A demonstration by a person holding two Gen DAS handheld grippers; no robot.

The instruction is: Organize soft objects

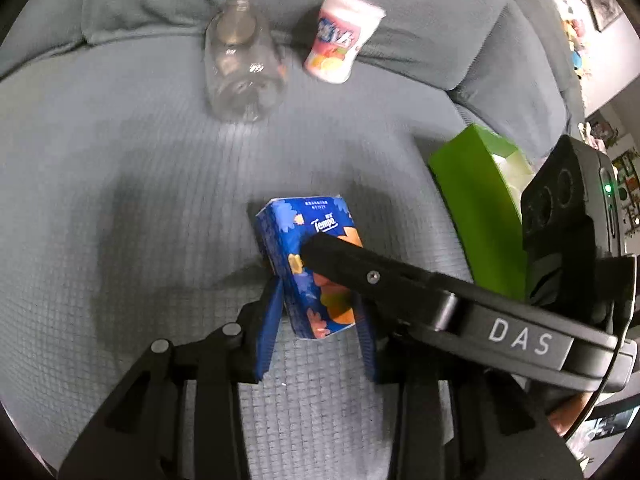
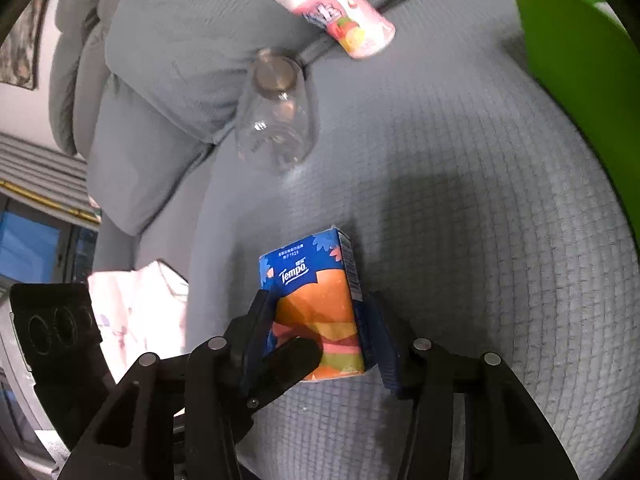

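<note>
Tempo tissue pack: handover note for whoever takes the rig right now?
Left gripper: shut on Tempo tissue pack, over the grey sofa.
Right gripper: fingers flank the same pack; contact unclear.
Elsewhere: green box to the right, clear bottle and pink tissue pack at the backrest.
Done: pack picked up.
Left: probably place it, then the pink pack.

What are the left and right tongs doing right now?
Left tongs: closed on the Tempo tissue pack.
Right tongs: closed on the same Tempo tissue pack.
</note>
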